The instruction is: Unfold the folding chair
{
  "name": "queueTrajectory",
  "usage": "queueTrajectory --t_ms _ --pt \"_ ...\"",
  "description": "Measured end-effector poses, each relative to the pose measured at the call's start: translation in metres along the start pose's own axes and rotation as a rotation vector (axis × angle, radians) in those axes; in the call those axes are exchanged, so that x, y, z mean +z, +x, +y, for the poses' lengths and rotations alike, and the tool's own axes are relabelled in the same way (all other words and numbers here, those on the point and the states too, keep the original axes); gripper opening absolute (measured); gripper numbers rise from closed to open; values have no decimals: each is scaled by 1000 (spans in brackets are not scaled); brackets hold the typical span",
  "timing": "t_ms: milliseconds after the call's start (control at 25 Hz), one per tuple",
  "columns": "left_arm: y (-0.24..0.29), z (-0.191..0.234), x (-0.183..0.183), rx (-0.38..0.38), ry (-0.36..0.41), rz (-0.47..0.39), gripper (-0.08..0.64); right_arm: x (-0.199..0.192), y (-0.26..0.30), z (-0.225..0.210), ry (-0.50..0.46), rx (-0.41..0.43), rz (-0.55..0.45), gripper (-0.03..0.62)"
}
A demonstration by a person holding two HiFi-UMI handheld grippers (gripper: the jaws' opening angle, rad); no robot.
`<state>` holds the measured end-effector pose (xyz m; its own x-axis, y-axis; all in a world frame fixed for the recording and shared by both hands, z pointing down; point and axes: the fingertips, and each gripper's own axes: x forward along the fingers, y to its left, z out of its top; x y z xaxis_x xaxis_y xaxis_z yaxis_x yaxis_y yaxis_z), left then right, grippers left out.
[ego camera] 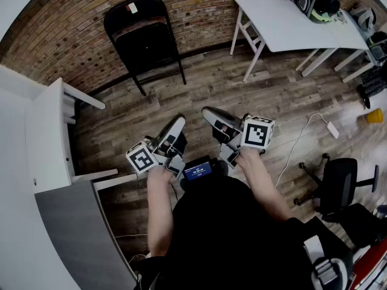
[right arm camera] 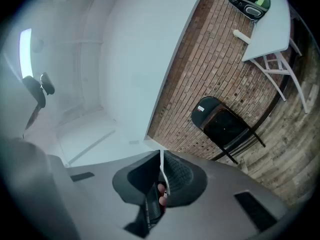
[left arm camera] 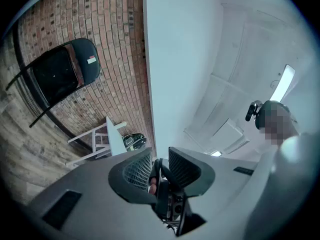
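Note:
The black folding chair point(ego camera: 145, 38) stands folded flat, leaning against the brick wall at the far left of the room. It also shows as the chair point(left arm camera: 57, 76) in the left gripper view and as the chair point(right arm camera: 225, 126) in the right gripper view. Both grippers are held out in front of the person's body, well short of the chair and touching nothing. My left gripper point(ego camera: 179, 122) has a narrow gap between its jaws point(left arm camera: 160, 160) and nothing in it. My right gripper point(ego camera: 209, 112) has its pads pressed together, empty point(right arm camera: 161, 159).
A white table point(ego camera: 290, 23) with a black bag-like object point(ego camera: 315, 0) stands at the back right. White furniture point(ego camera: 45, 138) lines the left side. A black office chair point(ego camera: 341, 186), a white cable with a plug block point(ego camera: 331, 128) and a yellow cup point(ego camera: 375, 115) are on the right.

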<state>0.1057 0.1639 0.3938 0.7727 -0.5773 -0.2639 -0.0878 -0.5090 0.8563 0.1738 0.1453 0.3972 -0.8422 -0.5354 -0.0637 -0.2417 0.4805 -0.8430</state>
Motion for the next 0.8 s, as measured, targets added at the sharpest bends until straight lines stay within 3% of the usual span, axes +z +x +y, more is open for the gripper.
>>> queueTrajectory --t_ms 280,800 --pt "4 -1 2 12 44 23 114 -1 -5 -1 14 -9 -2 32" --pt "35 10 -13 34 6 51 109 19 -20 -16 29 -5 -15 33"
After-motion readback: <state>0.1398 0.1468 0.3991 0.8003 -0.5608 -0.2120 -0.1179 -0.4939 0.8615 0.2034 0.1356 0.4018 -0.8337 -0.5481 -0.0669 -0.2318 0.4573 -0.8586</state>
